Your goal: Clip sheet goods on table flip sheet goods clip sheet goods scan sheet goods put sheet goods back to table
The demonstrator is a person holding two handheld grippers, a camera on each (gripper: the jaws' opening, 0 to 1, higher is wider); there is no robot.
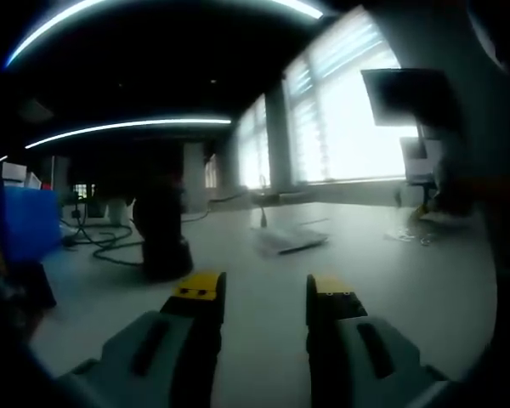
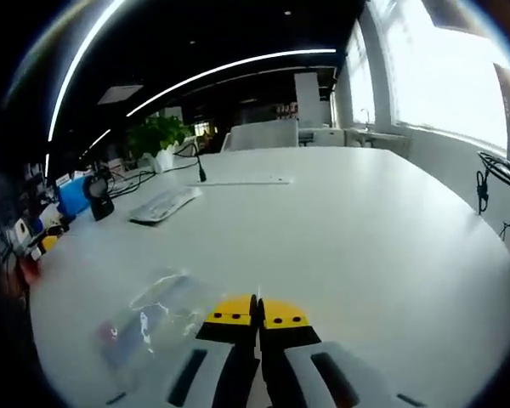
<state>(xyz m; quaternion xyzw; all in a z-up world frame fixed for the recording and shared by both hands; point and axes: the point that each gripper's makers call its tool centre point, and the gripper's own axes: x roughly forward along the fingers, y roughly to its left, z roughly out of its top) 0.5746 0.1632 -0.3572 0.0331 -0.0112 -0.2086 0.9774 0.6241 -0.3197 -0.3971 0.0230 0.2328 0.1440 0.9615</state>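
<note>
My right gripper [image 2: 257, 313] has its fingers [image 2: 234, 313] pressed together, yellow tips meeting with no gap, and I can see nothing caught between them. My left gripper [image 1: 264, 293] has its fingers [image 1: 200, 289] spread well apart with bare worktop [image 1: 263, 357] showing in the gap; they hold nothing.

I take the keyboard [image 2: 164, 204] as my landmark. In the right gripper view the sheet goods [image 2: 157, 319], a clear crinkled packet with some colour inside, lie flat on the worktop [image 2: 357, 229], nearer to me than the keyboard and just beside my right fingers, on their left; whether the packet touches them I cannot tell. Beside the keyboard, toward the worktop's edge, stands a dark scanner [image 2: 100, 197], with a blue box [image 2: 72, 194] just beyond it. Past the keyboard a thin black stalk [image 2: 200, 166] rises from the worktop, and farther back are green plants [image 2: 155, 134].

In the left gripper view the keyboard [image 1: 291, 238] lies ahead of my open fingers, the dark scanner [image 1: 163, 229] stands to its left, with cables [image 1: 102, 242] trailing beyond that. Bright windows [image 1: 348, 110] stand behind the keyboard.
</note>
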